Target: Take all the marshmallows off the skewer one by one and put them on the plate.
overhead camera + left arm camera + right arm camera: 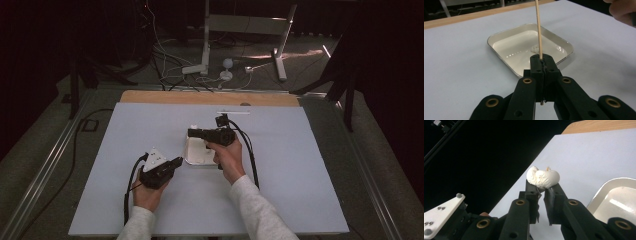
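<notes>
My left gripper [541, 60] is shut on a thin wooden stick [538, 27] that rises straight up from its tips. Just beyond it lies a shallow white tray [511, 47] with a small white lump [535, 48] on its floor. My right gripper [541, 188] is shut on a soft white lump [542, 178] that bulges above its tips, held up off the table. In the high view the left gripper [179, 161] sits at the tray's [197, 156] left side. The right gripper [191, 132] points left over the tray's far edge.
The pale blue table top [300, 165] has a wooden strip [210, 97] along its far edge and a thin white strip [232, 112] lying near it. Cables and white stand legs [205, 65] lie on the floor beyond. The left gripper's grey plate [439, 215] is close to the right gripper.
</notes>
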`<state>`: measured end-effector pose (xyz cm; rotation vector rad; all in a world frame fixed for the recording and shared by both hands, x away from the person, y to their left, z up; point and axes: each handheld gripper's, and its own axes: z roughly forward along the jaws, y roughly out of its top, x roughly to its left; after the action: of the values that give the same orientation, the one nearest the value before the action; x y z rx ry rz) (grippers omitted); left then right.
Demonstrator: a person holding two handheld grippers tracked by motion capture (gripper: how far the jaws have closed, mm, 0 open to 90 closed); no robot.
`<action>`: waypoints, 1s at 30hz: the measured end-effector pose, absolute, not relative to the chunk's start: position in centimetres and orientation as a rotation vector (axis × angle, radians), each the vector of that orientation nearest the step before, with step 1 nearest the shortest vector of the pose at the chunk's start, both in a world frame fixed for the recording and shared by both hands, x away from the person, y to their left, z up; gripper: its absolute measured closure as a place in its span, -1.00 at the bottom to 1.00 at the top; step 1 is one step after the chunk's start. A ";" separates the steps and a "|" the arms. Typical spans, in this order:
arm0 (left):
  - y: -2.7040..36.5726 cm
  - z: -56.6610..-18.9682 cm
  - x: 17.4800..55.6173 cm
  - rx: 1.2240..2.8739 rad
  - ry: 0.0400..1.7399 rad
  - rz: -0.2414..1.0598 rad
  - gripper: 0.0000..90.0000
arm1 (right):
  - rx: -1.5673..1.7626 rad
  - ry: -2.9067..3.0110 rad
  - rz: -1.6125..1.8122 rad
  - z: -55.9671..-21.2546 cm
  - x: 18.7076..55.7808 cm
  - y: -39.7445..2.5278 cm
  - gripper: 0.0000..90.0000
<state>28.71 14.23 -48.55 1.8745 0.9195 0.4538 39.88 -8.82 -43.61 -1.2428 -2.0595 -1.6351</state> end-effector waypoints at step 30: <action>14.9 -49.0 28.8 1.921 0.953 0.439 1.00 | -1.292 -2.070 -1.630 -43.8 41.1 -8.8 0.78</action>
<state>28.78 14.86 -49.03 1.9213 0.9528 0.4389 41.07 -8.84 -43.80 -1.2923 -2.0704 -1.6301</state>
